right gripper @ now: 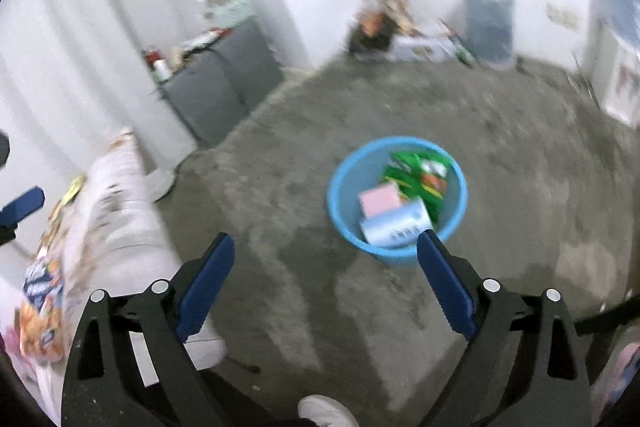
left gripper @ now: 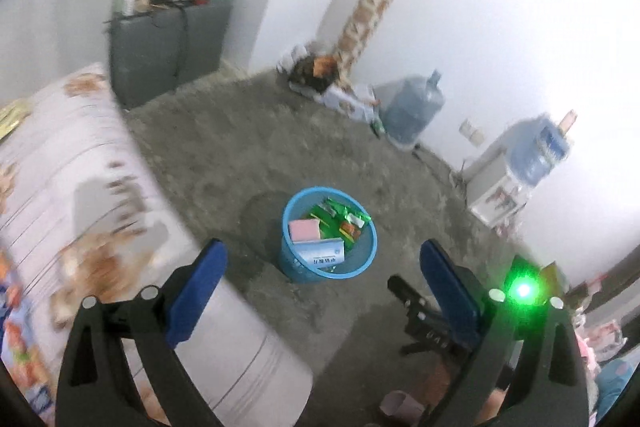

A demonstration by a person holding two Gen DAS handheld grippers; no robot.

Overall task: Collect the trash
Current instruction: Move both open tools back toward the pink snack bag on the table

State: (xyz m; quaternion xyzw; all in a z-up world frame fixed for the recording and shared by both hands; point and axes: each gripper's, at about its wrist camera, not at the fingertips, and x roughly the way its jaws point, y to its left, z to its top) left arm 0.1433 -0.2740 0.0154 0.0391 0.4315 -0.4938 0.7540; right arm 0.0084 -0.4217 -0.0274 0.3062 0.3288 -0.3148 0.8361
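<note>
Left tongs [left gripper: 323,259] wide apart, right tongs [right gripper: 326,251] wide apart

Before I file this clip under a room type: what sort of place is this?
Probably a plain bedroom or rented room: a bed with a patterned sheet, water jugs against the wall, a blue trash basket on bare concrete floor.

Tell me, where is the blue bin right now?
The blue bin stands on the grey floor mid-room in both views, right of the bed, ahead of both open grippers.

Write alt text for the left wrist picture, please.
A blue bin of wrappers and small boxes stands on a grey floor, seen between the open, empty left gripper. A patterned bed lies left; water jugs stand by the wall.
</note>
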